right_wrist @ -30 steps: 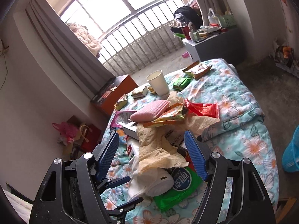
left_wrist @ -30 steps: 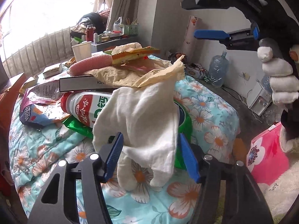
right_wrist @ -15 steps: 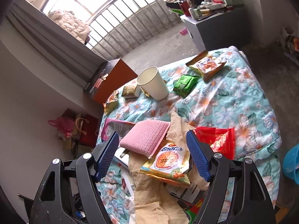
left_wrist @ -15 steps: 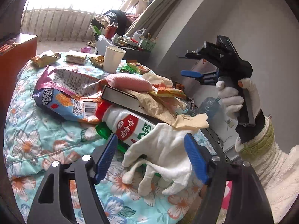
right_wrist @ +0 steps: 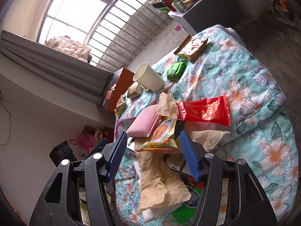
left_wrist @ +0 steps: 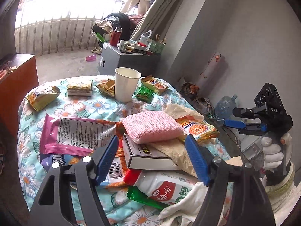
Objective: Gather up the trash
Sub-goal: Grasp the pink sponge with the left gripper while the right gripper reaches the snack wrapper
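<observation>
Trash is piled on a floral quilt (left_wrist: pixel 79 105): a pink sponge (left_wrist: pixel 152 126) on a white box (left_wrist: pixel 148 155), a yellow snack packet (right_wrist: pixel 163 135), brown paper (right_wrist: pixel 160 179), a pink bag (left_wrist: pixel 75 133), a milk bottle (left_wrist: pixel 165 186). A white glove (left_wrist: pixel 180 211) lies at the near edge. My left gripper (left_wrist: pixel 152 161) hovers open over the box, holding nothing. My right gripper (right_wrist: pixel 153 156) is closing around the yellow packet and brown paper, its pads clear of them. In the left wrist view a gloved hand holds the right gripper (left_wrist: pixel 242 126) at the right.
A white paper cup (left_wrist: pixel 127 83) and several small snack packets stand at the quilt's far end. A red packet (right_wrist: pixel 204 111) lies to the right. A grey cabinet (left_wrist: pixel 128 60), an orange chest (left_wrist: pixel 17 86) and a water bottle (left_wrist: pixel 224 107) surround the bed.
The left gripper rose and moved away from the white glove, which now lies below its right finger. The right gripper sank toward the pile, rolled, and its jaws narrowed.
</observation>
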Demonstrator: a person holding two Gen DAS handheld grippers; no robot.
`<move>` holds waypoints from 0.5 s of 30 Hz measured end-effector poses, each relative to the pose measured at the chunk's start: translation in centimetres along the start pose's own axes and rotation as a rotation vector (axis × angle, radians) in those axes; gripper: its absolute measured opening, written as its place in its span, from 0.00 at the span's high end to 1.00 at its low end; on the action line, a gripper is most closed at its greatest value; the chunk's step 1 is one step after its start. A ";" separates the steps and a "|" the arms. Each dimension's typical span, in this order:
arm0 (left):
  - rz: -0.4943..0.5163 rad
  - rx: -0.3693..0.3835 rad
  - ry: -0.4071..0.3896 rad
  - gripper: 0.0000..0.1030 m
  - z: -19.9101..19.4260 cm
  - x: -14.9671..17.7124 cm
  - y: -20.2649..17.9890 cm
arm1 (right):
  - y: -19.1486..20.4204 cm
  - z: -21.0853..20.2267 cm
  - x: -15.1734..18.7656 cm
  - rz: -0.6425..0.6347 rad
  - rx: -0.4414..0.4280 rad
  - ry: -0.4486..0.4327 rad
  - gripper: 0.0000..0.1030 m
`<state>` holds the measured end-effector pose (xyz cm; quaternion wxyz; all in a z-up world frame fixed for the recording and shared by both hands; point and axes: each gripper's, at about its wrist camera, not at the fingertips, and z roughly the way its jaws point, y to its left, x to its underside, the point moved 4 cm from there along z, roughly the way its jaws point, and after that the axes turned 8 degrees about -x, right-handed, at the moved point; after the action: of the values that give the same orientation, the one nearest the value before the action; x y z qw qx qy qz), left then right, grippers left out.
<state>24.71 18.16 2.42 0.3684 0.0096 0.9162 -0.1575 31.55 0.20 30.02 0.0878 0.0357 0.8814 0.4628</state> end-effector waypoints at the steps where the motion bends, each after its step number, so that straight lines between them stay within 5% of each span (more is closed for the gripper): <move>1: -0.018 0.015 0.037 0.31 1.1 -0.5 0.2 | -0.2 0.1 0.0 0.007 -0.005 0.006 0.44; 7: -0.026 0.082 0.133 0.27 5.4 -3.7 0.4 | -1.3 -0.3 -0.1 0.035 -0.036 0.007 0.44; 10: 0.169 0.175 0.138 0.13 6.2 -4.8 -1.4 | -1.7 -0.5 -0.1 0.039 -0.046 0.013 0.44; 15: 0.425 0.280 0.249 0.10 8.8 -5.6 -3.2 | -2.0 -0.1 0.0 0.029 -0.054 0.035 0.44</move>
<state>34.24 13.05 1.12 0.2726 0.2714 0.9012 -0.1996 31.59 -1.02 28.37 0.0667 0.0379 0.8693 0.4883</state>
